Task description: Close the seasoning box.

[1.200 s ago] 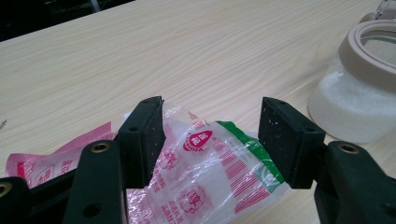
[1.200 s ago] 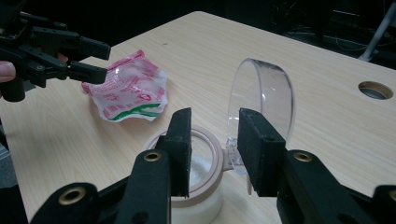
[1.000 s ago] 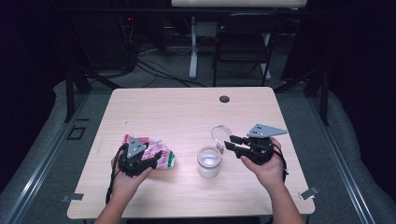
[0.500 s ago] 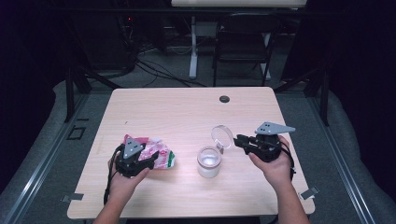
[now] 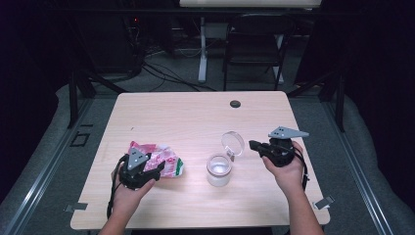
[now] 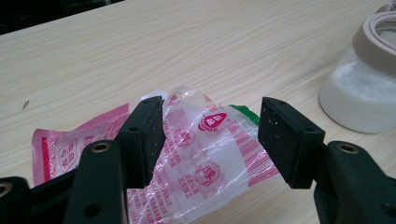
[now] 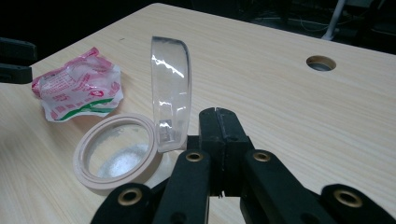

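Note:
A crumpled pink, white and green plastic packet lies on the wooden table at the front left. My left gripper is open, and its jaws straddle the packet without pinching it. A small glass jar with white powder inside stands near the front centre. Its clear hinged lid is tipped up and open. My right gripper is shut just right of the lid, with nothing seen between the jaws. In the right gripper view the lid stands upright beside my gripper, above the jar's beige rim.
A round cable hole is in the table near the far edge. A chair and a desk leg stand on the floor behind the table. Bare tabletop stretches across the far half.
The right gripper has drawn back to the right, away from the jar. The lid has swung up and now stands open. The left gripper has stayed over the packet.

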The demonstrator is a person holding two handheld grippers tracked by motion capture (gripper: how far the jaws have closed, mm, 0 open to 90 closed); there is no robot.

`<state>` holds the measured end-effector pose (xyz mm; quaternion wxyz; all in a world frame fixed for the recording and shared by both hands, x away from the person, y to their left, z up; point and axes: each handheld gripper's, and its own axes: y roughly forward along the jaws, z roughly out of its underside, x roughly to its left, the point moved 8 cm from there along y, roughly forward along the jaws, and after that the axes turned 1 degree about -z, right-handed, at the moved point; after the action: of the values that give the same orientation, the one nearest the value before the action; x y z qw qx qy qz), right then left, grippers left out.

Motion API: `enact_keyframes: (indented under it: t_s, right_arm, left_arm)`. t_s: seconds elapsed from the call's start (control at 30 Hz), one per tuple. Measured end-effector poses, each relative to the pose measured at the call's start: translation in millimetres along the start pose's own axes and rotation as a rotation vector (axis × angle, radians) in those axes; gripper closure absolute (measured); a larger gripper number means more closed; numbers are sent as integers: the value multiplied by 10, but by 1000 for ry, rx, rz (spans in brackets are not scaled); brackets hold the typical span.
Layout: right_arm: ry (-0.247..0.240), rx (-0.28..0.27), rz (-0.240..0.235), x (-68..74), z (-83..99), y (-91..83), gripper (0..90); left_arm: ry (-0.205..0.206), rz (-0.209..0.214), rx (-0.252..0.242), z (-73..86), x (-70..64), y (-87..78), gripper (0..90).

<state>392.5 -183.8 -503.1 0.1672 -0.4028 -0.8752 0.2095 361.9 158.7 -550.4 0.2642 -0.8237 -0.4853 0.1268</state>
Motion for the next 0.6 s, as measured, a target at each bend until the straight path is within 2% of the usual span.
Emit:
enact_keyframes:
  t_s: [0.3,0.6]
  right_arm:
    - [17,7,2,-41,36,105,900]
    - [16,15,-13,-23,45,163,898]
  left_arm:
    - [10,8,4,7,-62,-14,443]
    - [30,40,-11,-47,-189,-9,474]
